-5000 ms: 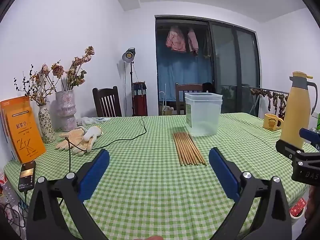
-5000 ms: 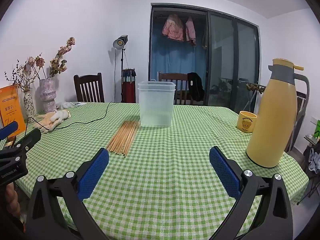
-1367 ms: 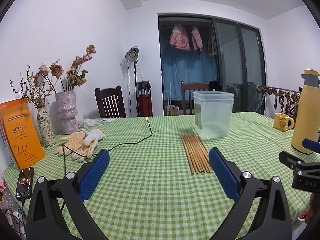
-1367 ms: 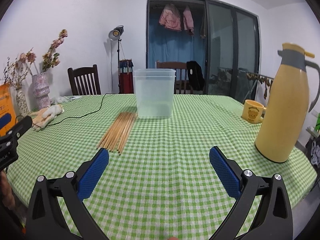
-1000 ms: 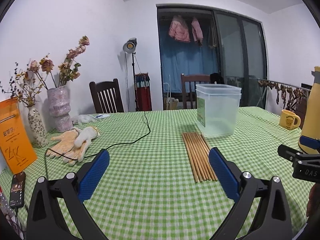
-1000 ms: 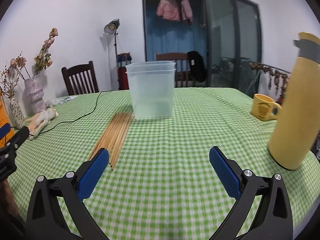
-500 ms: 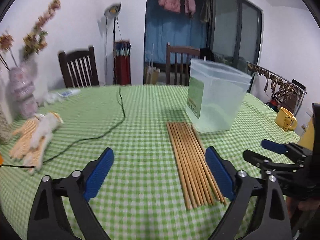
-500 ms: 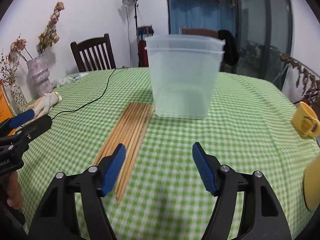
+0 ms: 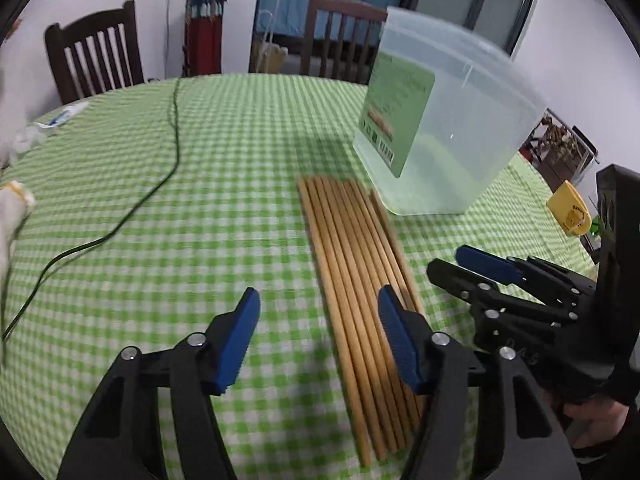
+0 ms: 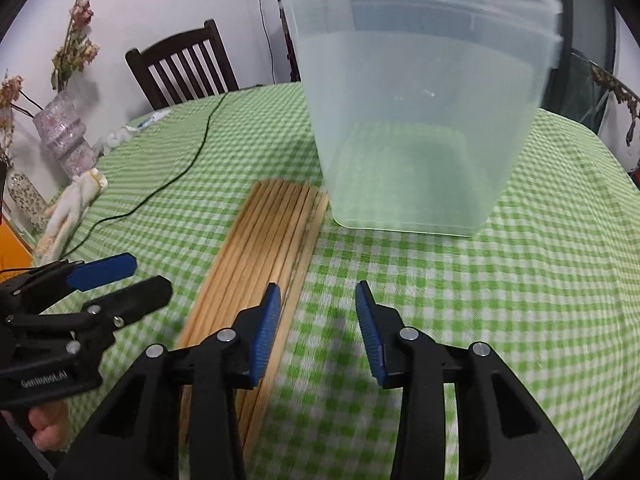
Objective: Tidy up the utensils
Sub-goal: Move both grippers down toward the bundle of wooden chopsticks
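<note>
1. Green-checked tablecloth [image 9: 200, 208] covers a dining table; dark wooden chairs [image 9: 96, 52] stand along the far edge, and a black cable [image 9: 160, 184] trails across the cloth on the left.
2. Left gripper [image 9: 318, 332] — jaws have just been narrowing and now stand about half apart with nothing between the pads, only cloth and the left edge of the bundle below. It points steeply down at the near end of the chopsticks [image 9: 356, 276].
3. Chopsticks lie flat in a neat side-by-side row in the middle of the table, far ends just beside the base of the translucent plastic container [image 9: 460, 140]. None is lifted.
4. Right gripper [image 10: 318, 316] — jaws have also just been closing, narrower than the left's, and empty. Its left pad sits over the right edge of the row [image 10: 264, 256]; the container [image 10: 420, 120] stands upright right behind.
5. Step in hand, as I judge it: the approach to the first pick. Nothing is sorted yet.
6. Next move calls for lowering onto one or two sticks at the near end, pinching, then lifting and tipping them into the open container.
</note>
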`<state>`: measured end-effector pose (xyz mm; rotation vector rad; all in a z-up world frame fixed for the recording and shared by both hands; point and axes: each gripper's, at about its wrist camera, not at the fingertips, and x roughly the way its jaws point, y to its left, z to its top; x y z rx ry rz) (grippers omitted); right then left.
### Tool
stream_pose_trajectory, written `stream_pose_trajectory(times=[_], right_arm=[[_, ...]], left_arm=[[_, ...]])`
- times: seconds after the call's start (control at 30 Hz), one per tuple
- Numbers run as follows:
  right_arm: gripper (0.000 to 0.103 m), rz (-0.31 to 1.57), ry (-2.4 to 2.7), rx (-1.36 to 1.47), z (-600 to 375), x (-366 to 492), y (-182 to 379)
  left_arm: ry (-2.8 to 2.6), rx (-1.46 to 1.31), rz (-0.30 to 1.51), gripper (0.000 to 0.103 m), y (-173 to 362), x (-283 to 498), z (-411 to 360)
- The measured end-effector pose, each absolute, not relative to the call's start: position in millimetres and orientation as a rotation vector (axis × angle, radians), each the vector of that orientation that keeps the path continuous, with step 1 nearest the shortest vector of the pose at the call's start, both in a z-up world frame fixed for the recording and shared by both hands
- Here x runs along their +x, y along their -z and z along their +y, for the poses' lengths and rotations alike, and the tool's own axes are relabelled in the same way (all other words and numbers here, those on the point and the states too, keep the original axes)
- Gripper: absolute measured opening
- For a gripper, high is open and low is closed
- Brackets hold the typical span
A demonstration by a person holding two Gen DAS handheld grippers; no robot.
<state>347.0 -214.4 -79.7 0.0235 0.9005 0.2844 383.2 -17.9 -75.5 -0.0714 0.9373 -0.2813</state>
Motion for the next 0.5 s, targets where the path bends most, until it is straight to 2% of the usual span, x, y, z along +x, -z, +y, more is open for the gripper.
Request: stream_pose_trajectory(times=[0.1, 0.3, 0.5], right_arm=[[0.034, 0.913, -0.287, 0.008, -211, 356, 85], [0.033, 0.929, -0.291, -0.013, -207, 365, 93], [0.032, 0.915, -0.287, -0.04, -201, 368, 94]], left_arm=[[0.288, -0.057, 0.954, 0.052, 83, 394, -26], [0.281, -0.053, 1.003, 0.028, 94, 408, -30], [0.267, -0.05, 1.022, 0.024, 100, 413, -29]])
